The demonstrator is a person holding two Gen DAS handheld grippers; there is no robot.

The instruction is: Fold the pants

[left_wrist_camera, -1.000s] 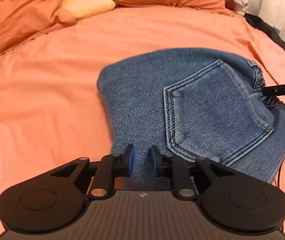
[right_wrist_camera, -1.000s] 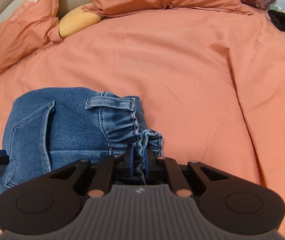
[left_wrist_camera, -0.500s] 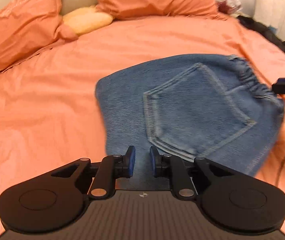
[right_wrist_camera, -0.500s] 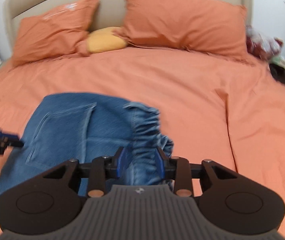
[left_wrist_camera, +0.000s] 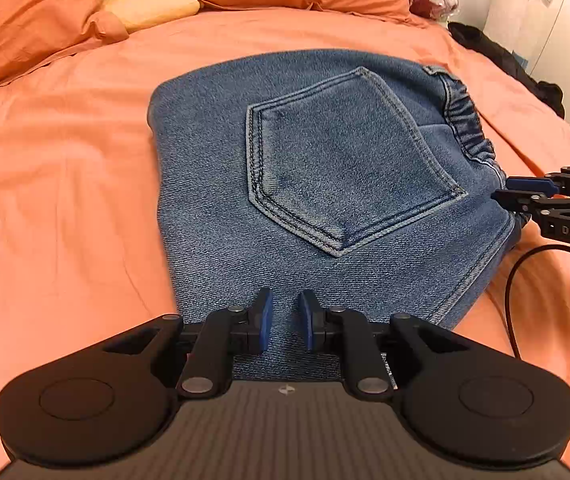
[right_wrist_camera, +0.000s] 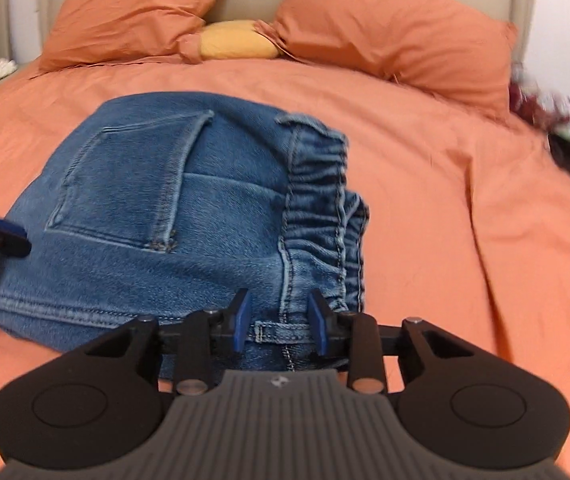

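Observation:
The blue jeans (left_wrist_camera: 325, 160) lie folded into a compact block on the orange bed cover (left_wrist_camera: 65, 200), back pocket (left_wrist_camera: 345, 168) facing up. My left gripper (left_wrist_camera: 285, 320) hangs over their near edge, open by a narrow gap; flat denim shows beneath the pads and nothing is pinched. My right gripper (right_wrist_camera: 279, 316) straddles the elastic waistband (right_wrist_camera: 317, 200) and a belt loop. Its jaws are closing, but the pads stand clear of the denim. In the left wrist view the right gripper (left_wrist_camera: 505, 194) points at the waistband from the right. In the right wrist view the left gripper (right_wrist_camera: 5, 240) shows at the left.
Two orange pillows (right_wrist_camera: 385, 28) and a yellow cushion (right_wrist_camera: 237, 44) lie at the headboard. Dark clothing (left_wrist_camera: 505, 60) is heaped at the bed's far right edge, beside a white plush toy (left_wrist_camera: 517, 0). A black cable (left_wrist_camera: 513, 280) trails over the cover at the right.
My right gripper let go of the waistband it was pinching and its jaws parted. The jeans settled flat, the pocket shifting left and farther from my left gripper. The right view swung toward the headboard.

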